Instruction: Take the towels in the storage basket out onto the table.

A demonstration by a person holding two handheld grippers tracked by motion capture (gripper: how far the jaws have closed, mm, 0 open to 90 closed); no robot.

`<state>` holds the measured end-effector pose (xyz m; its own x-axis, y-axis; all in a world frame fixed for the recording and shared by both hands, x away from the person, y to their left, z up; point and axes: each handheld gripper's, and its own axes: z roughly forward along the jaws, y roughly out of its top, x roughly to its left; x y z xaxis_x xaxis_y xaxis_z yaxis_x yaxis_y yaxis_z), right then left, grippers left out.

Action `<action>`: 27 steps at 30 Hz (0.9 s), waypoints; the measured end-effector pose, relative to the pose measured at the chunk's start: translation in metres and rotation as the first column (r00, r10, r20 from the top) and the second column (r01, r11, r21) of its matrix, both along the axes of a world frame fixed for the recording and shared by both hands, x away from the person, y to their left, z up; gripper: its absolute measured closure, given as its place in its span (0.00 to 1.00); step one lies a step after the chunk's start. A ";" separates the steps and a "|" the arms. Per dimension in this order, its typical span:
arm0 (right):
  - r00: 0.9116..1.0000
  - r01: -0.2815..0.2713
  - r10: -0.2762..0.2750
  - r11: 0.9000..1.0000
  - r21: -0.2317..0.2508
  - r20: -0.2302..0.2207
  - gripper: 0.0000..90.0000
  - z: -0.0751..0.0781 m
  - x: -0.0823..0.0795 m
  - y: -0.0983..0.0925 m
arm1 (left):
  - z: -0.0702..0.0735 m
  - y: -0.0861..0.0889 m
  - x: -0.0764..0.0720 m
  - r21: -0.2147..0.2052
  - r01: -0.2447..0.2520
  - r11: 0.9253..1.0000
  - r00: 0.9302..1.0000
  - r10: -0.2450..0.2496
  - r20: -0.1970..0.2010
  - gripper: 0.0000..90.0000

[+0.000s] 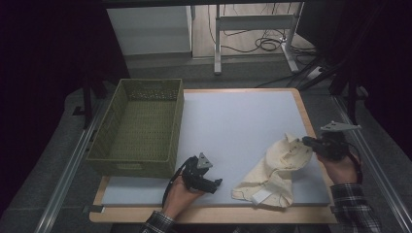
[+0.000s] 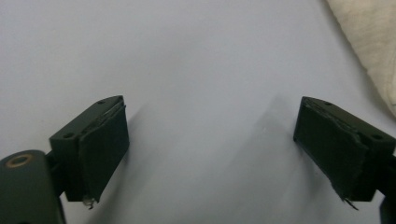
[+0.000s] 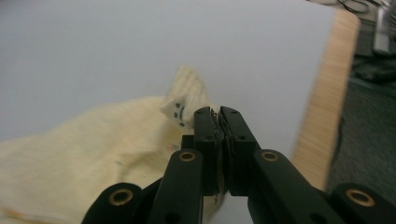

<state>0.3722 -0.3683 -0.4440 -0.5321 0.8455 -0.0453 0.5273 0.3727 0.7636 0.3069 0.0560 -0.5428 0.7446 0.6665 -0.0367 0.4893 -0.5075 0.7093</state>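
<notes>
Table (image 1: pixel 243 121): a pale blue-grey mat with a wooden border, which I work from the near edge.

Basket (image 1: pixel 141 127): olive green, woven, rectangular, sitting on the far-left part of the mat. Its near wall stands just beyond my left hand.

Cloth (image 1: pixel 274 170): a cream garment, crumpled, lying on the near-right part of the mat and well apart from the basket. Its lower part slumps flat near the front edge, with a white label patch showing at the hem. Its upper corner is pulled up and to the right, toward my right gripper. In the right gripper view small dark dots show on a folded bit of fabric (image 3: pixel 180 112) just left of my jaws.

My right gripper (image 1: pixel 307 141): held over the right edge of the mat and pointing left. The jaws are pressed together with the edge of the cloth pinched between the pads; the right gripper view shows fabric bunched right against the closed tips (image 3: pixel 219 114). The grey plate on top faces up.

My left gripper (image 1: pixel 217 183): low over the mat at the near side, left of the cloth and pointing right. The jaws stand wide apart with bare mat between the pads (image 2: pixel 105 149). In the left gripper view the cloth shows at the upper right (image 2: pixel 369 42), clear of both jaws.
</notes>
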 end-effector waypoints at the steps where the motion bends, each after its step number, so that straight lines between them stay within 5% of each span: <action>1: 1.000 0.024 -0.024 1.000 0.002 -0.009 0.93 -0.002 0.001 -0.007 | 0.001 0.000 0.001 0.002 0.002 1.000 1.000 -0.002 0.000 0.14; 5: 0.995 0.098 -0.098 0.995 0.009 -0.033 0.83 -0.010 0.001 -0.030 | 0.005 -0.004 0.006 0.015 0.006 1.000 1.000 -0.006 -0.002 0.20; 11: 0.998 0.044 -0.042 0.998 0.051 -0.046 0.80 -0.008 -0.021 -0.032 | 0.021 -0.023 0.017 -0.030 0.064 0.998 0.998 -0.064 -0.008 0.30; 15: 0.998 0.000 0.005 0.998 0.067 -0.064 0.79 -0.013 -0.033 -0.026 | 0.032 -0.042 0.024 -0.066 0.127 0.990 0.992 -0.128 -0.019 0.36; 20: 0.993 -0.058 0.067 0.994 0.090 -0.097 0.77 -0.023 -0.050 -0.014 | 0.039 -0.068 0.027 -0.101 0.203 0.974 0.977 -0.208 -0.037 0.41; 27: 0.980 -0.125 0.141 0.986 0.110 -0.143 0.73 -0.037 -0.077 0.002 | 0.042 -0.095 0.020 -0.091 0.295 0.951 0.953 -0.300 -0.043 0.45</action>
<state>0.2949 -0.3659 -0.4805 -0.6344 0.7629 0.1247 0.5891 0.3727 0.7170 0.3267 -0.0392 -0.5011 0.9038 0.4081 -0.1290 0.3648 -0.5769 0.7308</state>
